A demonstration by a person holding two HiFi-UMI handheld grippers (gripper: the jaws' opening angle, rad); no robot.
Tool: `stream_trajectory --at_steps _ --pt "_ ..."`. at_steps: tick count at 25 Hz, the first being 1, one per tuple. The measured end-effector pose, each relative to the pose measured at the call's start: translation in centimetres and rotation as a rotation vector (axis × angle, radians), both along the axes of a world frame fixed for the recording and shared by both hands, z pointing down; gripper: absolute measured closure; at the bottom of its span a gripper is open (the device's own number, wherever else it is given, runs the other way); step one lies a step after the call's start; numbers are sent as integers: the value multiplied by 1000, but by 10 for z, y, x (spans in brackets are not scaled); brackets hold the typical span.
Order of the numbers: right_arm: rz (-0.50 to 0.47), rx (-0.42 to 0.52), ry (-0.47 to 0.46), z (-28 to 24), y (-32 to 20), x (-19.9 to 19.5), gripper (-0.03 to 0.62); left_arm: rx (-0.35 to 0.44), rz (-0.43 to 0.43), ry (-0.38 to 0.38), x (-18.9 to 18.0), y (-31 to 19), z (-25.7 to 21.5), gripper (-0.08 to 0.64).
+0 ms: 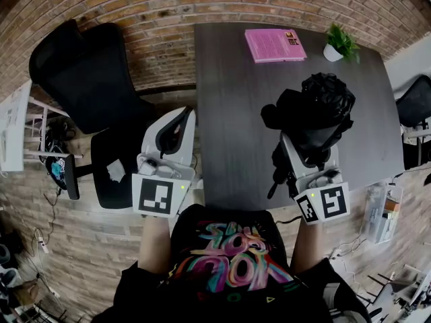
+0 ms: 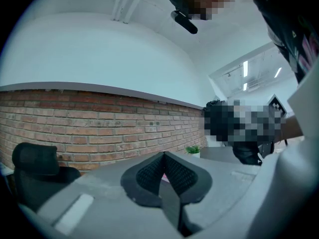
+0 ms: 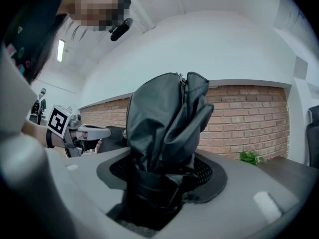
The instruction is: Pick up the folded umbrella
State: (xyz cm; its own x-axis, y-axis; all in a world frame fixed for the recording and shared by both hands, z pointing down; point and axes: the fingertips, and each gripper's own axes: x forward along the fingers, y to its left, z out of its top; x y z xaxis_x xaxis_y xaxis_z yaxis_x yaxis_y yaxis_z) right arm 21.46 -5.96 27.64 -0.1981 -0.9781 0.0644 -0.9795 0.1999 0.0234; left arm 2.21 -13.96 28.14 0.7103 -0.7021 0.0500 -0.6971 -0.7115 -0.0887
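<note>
Blk short-sleeve tee (image 1: 229,264), pink/teal/yellow graffiti print on front

The left forearm (image 1: 155,244) and right forearm (image 1: 304,244) reach forward from the torso, side by side and well apart, both bare below the sleeves. The left tool (image 2: 163,157) points level and away from the body. Its two jaws are brought together tip to tip with nothing between them, and its marker cube (image 1: 160,195) faces up toward the head. The right tool (image 3: 162,176) also points level. Its jaws stand apart and press on the folded umbrella (image 3: 167,116), which sticks out forward past their tips.
</note>
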Motion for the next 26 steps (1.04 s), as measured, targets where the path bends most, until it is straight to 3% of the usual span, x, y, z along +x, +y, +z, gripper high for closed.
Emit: stream_trajectory --at_steps 26 --pt "-7 -24 -1 8 -18 -18 325 -27 -16 5 -25 -18 12 558"
